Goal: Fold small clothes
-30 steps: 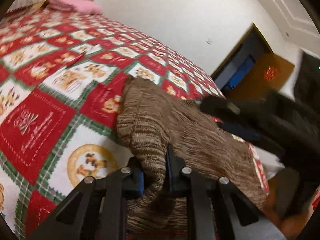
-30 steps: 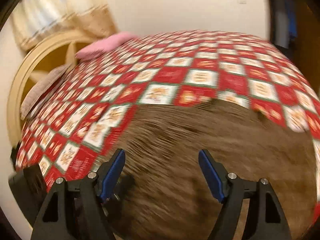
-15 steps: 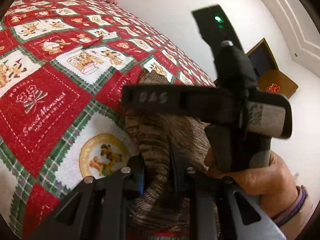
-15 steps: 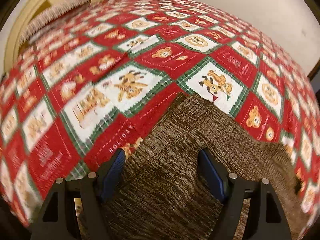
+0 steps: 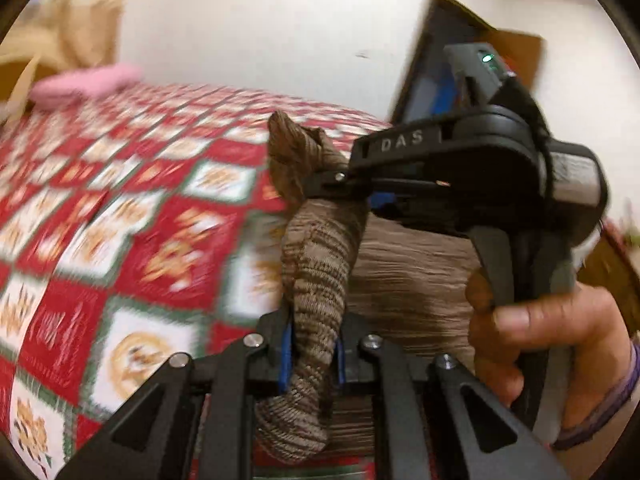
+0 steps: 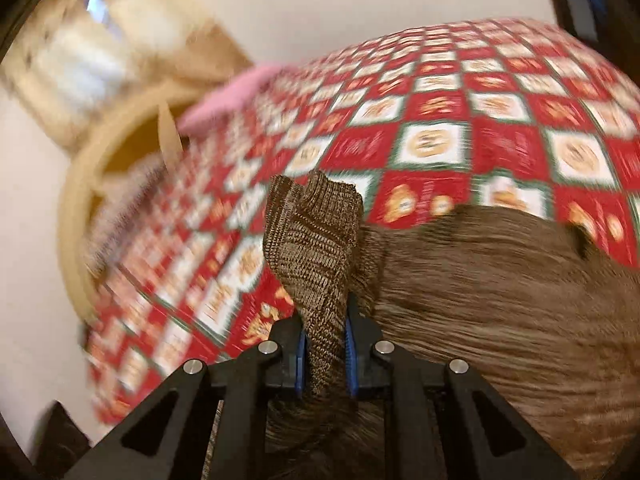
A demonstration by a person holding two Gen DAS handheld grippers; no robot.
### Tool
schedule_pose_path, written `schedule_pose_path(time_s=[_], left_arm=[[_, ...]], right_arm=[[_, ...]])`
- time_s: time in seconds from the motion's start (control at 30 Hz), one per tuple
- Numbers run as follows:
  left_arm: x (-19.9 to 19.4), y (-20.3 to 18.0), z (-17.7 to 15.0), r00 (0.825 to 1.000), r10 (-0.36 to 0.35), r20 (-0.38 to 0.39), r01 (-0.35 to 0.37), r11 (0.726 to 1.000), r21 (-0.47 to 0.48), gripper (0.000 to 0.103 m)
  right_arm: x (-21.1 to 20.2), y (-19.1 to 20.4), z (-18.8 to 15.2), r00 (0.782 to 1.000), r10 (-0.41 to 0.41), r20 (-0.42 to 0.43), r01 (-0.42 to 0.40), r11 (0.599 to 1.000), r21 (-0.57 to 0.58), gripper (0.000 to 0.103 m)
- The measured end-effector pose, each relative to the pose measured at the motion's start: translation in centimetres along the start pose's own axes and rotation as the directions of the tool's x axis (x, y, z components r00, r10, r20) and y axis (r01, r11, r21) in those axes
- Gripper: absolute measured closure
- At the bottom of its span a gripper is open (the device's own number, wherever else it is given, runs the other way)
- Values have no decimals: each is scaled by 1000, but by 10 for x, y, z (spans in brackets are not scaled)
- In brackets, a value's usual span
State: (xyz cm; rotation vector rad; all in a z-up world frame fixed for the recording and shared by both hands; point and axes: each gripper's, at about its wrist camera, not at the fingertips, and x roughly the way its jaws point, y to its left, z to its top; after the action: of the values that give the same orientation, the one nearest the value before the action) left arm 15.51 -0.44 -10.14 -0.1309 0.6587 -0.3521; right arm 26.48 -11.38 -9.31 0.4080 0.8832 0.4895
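Note:
A brown knitted garment (image 5: pixel 316 264) lies on a bed with a red, white and green patchwork quilt (image 5: pixel 120 220). My left gripper (image 5: pixel 312 344) is closing, its blue pads pressed on a bunched fold of the knit that rises off the bed. In the right wrist view, my right gripper (image 6: pixel 324 344) is closing on a raised edge of the same garment (image 6: pixel 316 240), which sticks up past the pads. The rest of the knit (image 6: pixel 500 300) spreads to the right on the quilt (image 6: pixel 440 112). A person's hand (image 5: pixel 532 328) holds the right gripper just beyond my left one.
A pink pillow (image 5: pixel 84 84) lies at the head of the bed beside a cream curved headboard (image 6: pixel 80 184). A white wall runs behind the bed. A dark doorway (image 5: pixel 432 80) stands to the right. The quilt stretches wide to the left of the garment.
My right gripper went from wide open over the flat knit to closed on an edge, now lifted. My left gripper rose with its fold. The right gripper sits close ahead of the left.

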Motion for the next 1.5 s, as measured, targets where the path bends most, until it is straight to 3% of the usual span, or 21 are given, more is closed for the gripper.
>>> schedule_pose_path(time_s=[0.13, 0.4, 0.57, 0.73, 0.87, 1.0, 1.07, 1.1, 1.13, 1.17, 1.2, 1.27, 1.37, 1.5], left_arm=[[7, -54, -1, 998, -69, -13, 70, 988, 135, 87], [33, -136, -25, 983, -140, -116, 167, 947, 274, 88], [48, -154, -37, 977, -125, -174, 173, 940, 295, 89], [52, -175, -41, 976, -123, -181, 179, 925, 337, 91], [58, -178, -47, 975, -107, -194, 175, 909, 378, 90], [46, -163, -44, 960, -159, -229, 229, 919, 322, 81], [30, -152, -45, 948, -193, -252, 269, 911, 312, 61], [22, -143, -45, 943, -207, -260, 284, 908, 309, 38], [12, -132, -45, 940, -227, -256, 300, 906, 299, 24], [-1, -116, -45, 933, -262, -245, 327, 904, 275, 22], [-10, -102, -45, 924, -296, -240, 353, 903, 245, 20], [-17, -80, -42, 916, -322, -238, 368, 912, 184, 19], [-20, -56, -37, 938, -275, -211, 308, 941, 141, 19], [-12, -34, -29, 966, -161, -201, 187, 976, 115, 19]], right_arm=[[-45, -51, 2, 997, 39, 70, -46, 992, 115, 88], [-106, -134, -24, 993, -47, 111, 23, 977, 211, 88], [-116, -166, -43, 993, -66, 102, 38, 967, 253, 88], [-123, -181, -48, 991, -81, 111, 49, 963, 264, 88], [-125, -184, -52, 987, -134, 86, 109, 963, 246, 88], [-126, -190, -56, 989, -120, 84, 91, 953, 289, 85], [-133, -198, -60, 993, -81, 88, 45, 934, 354, 83], [-138, -201, -63, 993, -70, 94, 29, 924, 382, 82], [-147, -201, -67, 992, -64, 108, 13, 911, 412, 80], [-156, -200, -72, 990, -63, 129, 0, 900, 436, 69], [-168, -196, -78, 986, -63, 157, -14, 894, 448, 47], [-186, -178, -89, 975, -72, 209, -24, 906, 423, 19], [-193, -140, -98, 970, -89, 225, 16, 951, 309, 18], [-166, -100, -107, 959, -240, 148, 214, 962, 169, 18]])
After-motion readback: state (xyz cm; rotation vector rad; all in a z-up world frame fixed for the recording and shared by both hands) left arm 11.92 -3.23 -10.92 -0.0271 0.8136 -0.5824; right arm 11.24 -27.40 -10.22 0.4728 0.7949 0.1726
